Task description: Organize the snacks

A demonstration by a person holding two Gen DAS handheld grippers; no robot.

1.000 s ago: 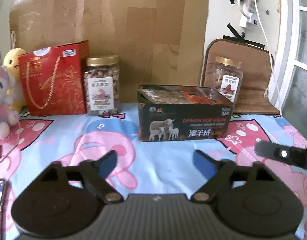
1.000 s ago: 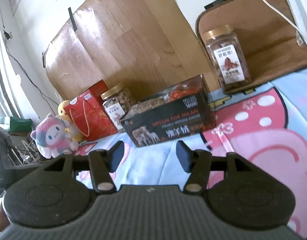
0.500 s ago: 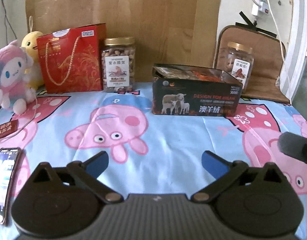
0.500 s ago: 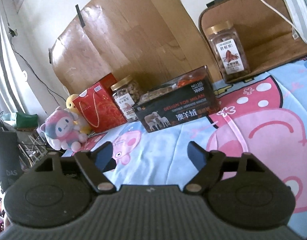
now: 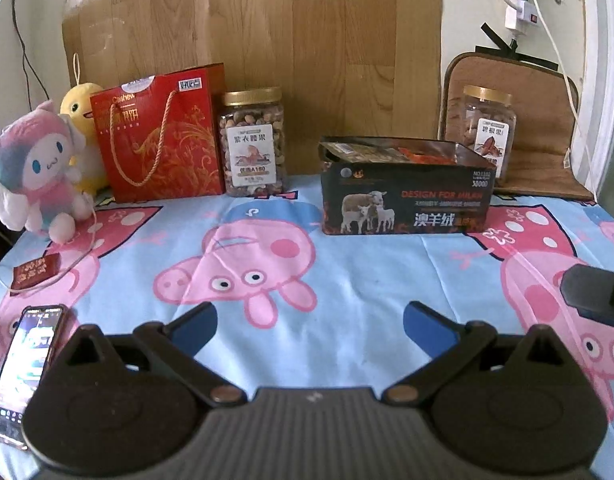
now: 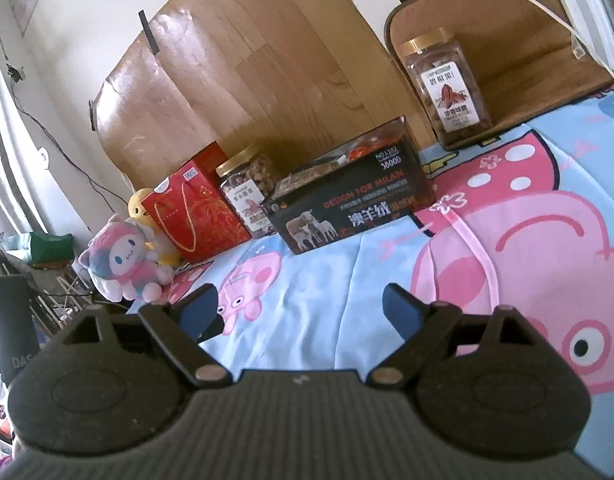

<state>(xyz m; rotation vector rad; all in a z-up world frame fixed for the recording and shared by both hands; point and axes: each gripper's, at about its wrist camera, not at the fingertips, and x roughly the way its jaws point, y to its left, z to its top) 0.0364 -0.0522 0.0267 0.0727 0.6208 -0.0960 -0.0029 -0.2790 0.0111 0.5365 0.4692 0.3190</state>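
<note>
— Snacks are seen heaped in the open black box (image 5: 407,200) at the back of the worktop (image 5: 347,280); where are the jars placed?

— One gold-lidded nut jar (image 5: 254,142) is stood left of the black box, touching a red gift bag (image 5: 163,136); the other jar (image 5: 487,132) is set just behind the box's right end, against a brown cushion (image 5: 547,120).

— And the claws?

— The left claw (image 5: 310,326) is held spread apart and empty, well in front of the box — the right claw (image 6: 301,312) likewise, parted, nothing gripped. Plush toys (image 5: 31,176) are sat left of the bag.
</note>
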